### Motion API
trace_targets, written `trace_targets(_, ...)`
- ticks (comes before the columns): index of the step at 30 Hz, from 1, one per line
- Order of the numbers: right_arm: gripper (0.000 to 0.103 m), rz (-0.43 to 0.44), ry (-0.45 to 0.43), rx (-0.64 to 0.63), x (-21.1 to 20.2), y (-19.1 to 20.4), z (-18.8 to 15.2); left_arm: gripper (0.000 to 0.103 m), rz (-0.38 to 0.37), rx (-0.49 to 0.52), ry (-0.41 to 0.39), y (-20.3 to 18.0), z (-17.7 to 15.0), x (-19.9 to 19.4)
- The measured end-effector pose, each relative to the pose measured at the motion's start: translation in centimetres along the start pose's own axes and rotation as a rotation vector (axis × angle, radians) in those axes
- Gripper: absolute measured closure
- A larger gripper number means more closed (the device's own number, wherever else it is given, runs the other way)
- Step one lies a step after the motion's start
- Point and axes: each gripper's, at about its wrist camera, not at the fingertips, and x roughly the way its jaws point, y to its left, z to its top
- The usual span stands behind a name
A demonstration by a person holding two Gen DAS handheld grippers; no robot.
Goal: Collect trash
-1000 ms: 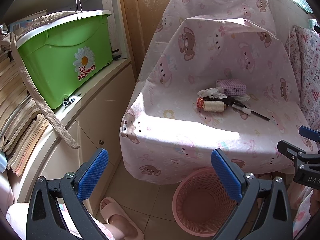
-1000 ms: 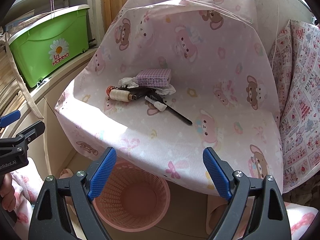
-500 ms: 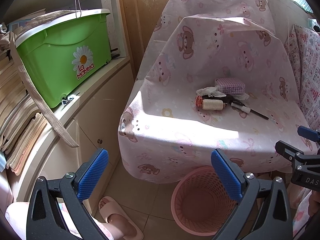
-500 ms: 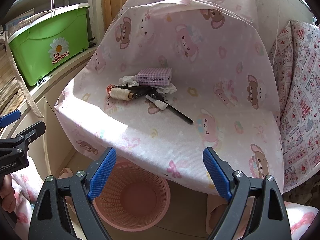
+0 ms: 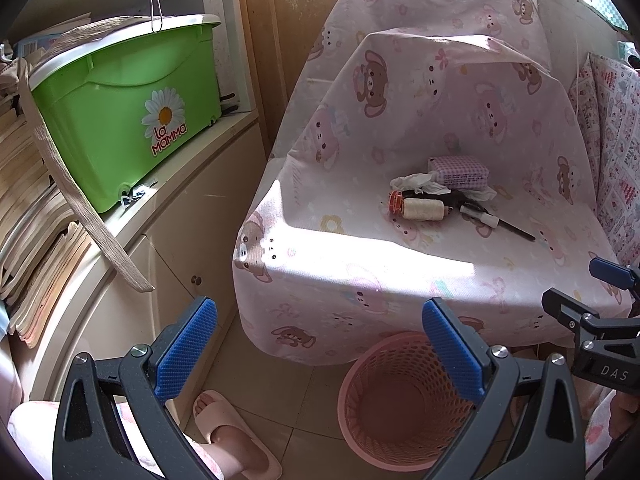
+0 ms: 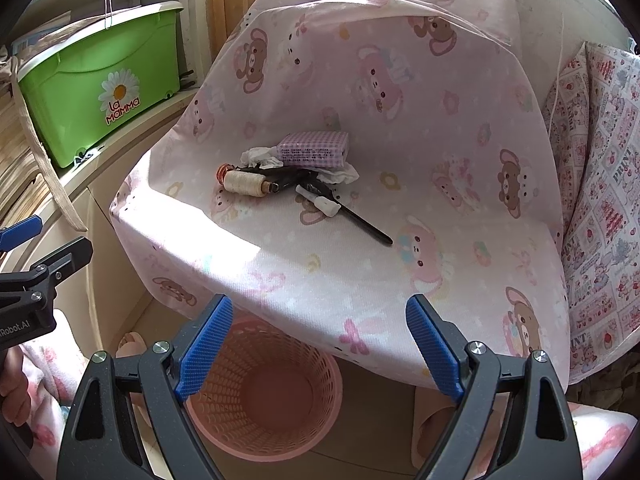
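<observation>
Nearby, green storage box [image 5: 120, 112] on shelf, pink basket [image 6: 264, 396] below covered chair [image 6: 360, 260]

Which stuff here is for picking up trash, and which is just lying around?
For the job:
- crumpled white tissue
- pink basket
- left gripper, open
- right gripper, open

Just lying about:
- thread spool
- purple checked packet
- green bin

Both wrist views low, facing the draped chair [image 5: 400, 264], sharing perhaps its seat.
</observation>
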Motion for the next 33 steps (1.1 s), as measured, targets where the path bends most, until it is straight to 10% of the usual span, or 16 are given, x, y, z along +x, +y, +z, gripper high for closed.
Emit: trace_targets(33, 0.013, 0.006, 0.038, -0.029, 0.5, 1.2, -0.1, 0.001, 0.006, 0.005, -0.003, 0.1, -0.2, 0.2)
